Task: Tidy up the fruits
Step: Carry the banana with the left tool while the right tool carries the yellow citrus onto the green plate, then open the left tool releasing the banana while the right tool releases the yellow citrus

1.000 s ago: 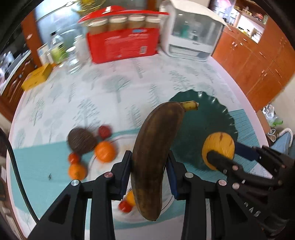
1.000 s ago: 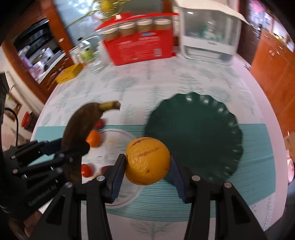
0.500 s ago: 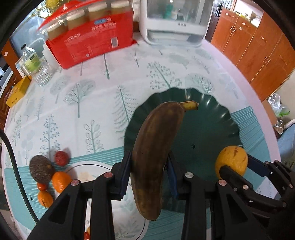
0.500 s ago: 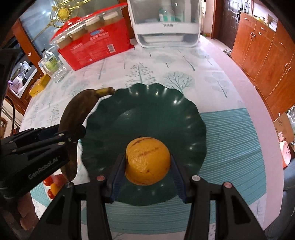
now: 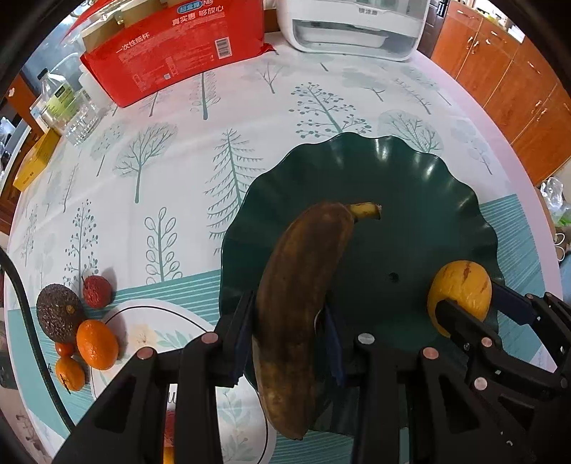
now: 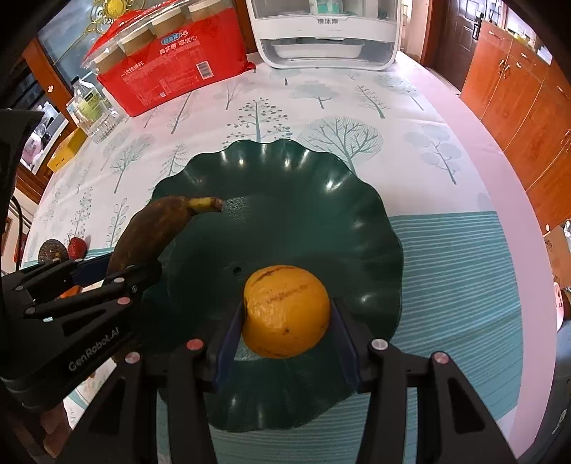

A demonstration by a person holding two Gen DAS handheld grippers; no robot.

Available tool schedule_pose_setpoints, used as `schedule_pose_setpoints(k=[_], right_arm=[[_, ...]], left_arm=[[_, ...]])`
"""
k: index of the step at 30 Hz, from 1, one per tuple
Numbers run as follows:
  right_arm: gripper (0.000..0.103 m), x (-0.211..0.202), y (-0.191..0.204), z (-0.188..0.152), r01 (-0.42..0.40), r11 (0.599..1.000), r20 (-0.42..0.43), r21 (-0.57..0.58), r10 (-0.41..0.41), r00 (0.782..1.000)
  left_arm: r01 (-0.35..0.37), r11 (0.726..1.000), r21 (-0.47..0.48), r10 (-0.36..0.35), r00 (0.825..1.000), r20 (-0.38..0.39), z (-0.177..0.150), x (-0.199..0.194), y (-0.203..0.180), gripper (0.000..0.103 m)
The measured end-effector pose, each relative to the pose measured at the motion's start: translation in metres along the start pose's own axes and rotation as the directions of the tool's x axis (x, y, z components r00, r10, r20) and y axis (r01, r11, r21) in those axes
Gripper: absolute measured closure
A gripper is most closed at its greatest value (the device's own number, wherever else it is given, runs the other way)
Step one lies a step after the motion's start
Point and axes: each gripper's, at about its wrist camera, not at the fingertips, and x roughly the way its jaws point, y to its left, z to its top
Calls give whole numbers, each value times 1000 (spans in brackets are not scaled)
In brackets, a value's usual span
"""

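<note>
1. At the far left of the left wrist view, a cluster of fruit lies on the tablecloth (image 5: 249, 117): a dark avocado (image 5: 59, 311), a red lychee-like fruit (image 5: 96, 291) touching it, a tangerine (image 5: 97, 344) just below, and a smaller orange fruit (image 5: 69, 373) beside a small red one (image 5: 64, 348).
2. Just right of them sits a white patterned plate (image 5: 150, 335), partly hidden by the gripper.
3. The left gripper (image 5: 289, 342) is closed on a brown, overripe banana (image 5: 299, 299), its pads pressed to both sides of the fruit's middle; the yellow stem end points out over the green plate (image 5: 428, 185).
4. The green scalloped plate sits right of the white one, partly on the teal striped band of the cloth.
5. The right gripper (image 6: 283, 330) is clamped on a round yellow fruit (image 6: 285, 316), held over the near part of the green plate; whether the fruit touches the plate I cannot tell.
6. Behind, a red package (image 6: 171, 75) and a white appliance (image 6: 324, 32) stand at the table's far edge.
</note>
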Motion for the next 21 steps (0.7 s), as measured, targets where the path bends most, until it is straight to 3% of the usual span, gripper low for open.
schedule_pose_setpoints(k=[14,16,18,21], right_arm=[[52,0,0,2,23,1000,31,-16,-23,999],[52,-1,0,1,18,1000,40,-16,-18,999],[52,-4,-3,1,17,1000,51,1,-17,999],[51,-4,-6,1,12,1000,45,19,-13,999]], left_arm=[[15,999,-39,-17,999,-38,4,14,-13,65],[18,999,-48,-19,1000,-24,4,12,-10,56],[2,998,-57,-3,1000,-11,3,9,-6,29],[6,996,-91,-6,1000,3,3,4,5,12]])
